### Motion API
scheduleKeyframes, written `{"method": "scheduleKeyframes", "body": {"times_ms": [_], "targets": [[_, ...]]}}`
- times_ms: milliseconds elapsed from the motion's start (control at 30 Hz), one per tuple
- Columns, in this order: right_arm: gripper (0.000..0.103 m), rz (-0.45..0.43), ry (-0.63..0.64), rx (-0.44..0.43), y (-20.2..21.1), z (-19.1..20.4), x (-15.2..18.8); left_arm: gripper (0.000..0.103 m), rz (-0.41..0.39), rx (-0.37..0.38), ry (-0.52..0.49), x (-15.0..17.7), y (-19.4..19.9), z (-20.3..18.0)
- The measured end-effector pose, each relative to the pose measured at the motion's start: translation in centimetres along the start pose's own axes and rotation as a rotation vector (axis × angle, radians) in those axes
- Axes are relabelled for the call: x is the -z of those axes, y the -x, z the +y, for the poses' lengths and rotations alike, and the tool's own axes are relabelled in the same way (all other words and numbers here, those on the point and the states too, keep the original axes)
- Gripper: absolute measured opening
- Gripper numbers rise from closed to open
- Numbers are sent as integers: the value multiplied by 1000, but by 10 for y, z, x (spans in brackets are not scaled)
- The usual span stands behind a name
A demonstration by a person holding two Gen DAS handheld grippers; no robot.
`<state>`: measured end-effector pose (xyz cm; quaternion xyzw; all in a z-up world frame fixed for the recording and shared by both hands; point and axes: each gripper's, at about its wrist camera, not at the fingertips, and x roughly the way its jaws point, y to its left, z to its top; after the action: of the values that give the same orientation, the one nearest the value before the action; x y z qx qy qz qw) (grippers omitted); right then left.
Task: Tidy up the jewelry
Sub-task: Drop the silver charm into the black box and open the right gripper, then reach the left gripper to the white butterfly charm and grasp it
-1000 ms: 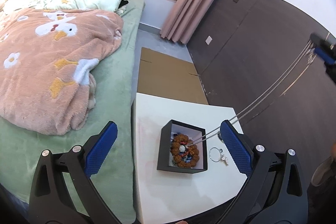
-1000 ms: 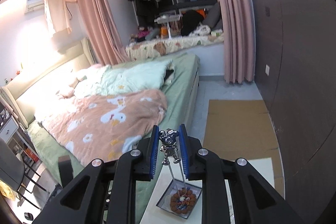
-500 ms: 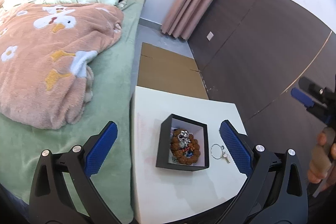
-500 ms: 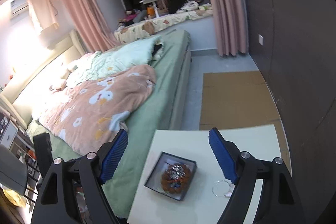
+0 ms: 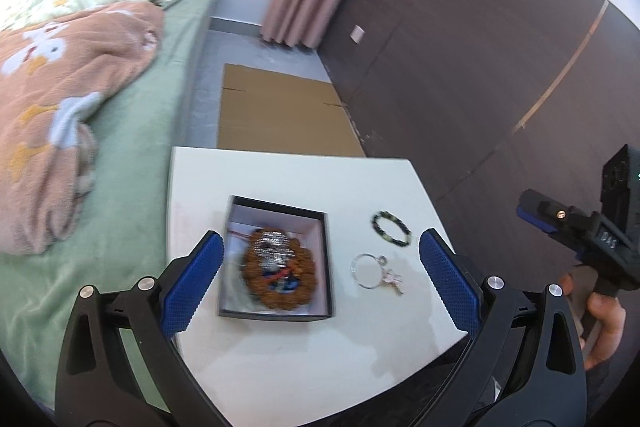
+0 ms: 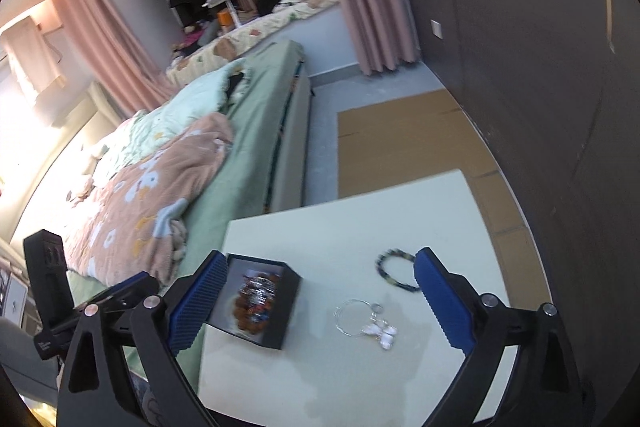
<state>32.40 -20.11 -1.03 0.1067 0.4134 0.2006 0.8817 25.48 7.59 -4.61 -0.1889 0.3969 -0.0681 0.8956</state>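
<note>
Brown bead bracelet [image 5: 280,273] and silver chain sit in the black square box [image 5: 276,314]; dark beaded bracelet [image 6: 396,269] and silver ring bangle [image 6: 354,317] remain on the white bench [image 6: 320,379], both grippers' jaws apart, empty.

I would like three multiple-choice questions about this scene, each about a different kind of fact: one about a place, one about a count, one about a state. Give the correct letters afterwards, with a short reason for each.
1. Where does the dark beaded bracelet lie?
A. inside the black box
B. on the white table, outside the box
C. on the bed

2. How many jewelry pieces lie on the white table outside the black box?
A. two
B. four
C. none

3. In what state are the left gripper and the right gripper?
A. both shut on a chain
B. only the left is open
C. both open and holding nothing

Answers:
1 B: it rests on the bare tabletop to the right of the box.
2 A: only the bracelet and the silver ring with charms lie there.
3 C: the blue pads of each stand wide apart with nothing between them.
</note>
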Motion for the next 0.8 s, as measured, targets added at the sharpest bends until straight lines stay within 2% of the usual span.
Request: {"method": "scheduleKeyframes", "body": {"times_ms": [333, 633, 800], "targets": [[95, 32, -99, 32, -5, -69, 34, 97, 87, 19, -114, 14, -44, -62], [95, 73, -171, 71, -7, -125, 66, 97, 161, 23, -206, 38, -89, -106], [95, 79, -193, 86, -2, -146, 78, 86, 207, 0, -251, 57, -115, -121]]}}
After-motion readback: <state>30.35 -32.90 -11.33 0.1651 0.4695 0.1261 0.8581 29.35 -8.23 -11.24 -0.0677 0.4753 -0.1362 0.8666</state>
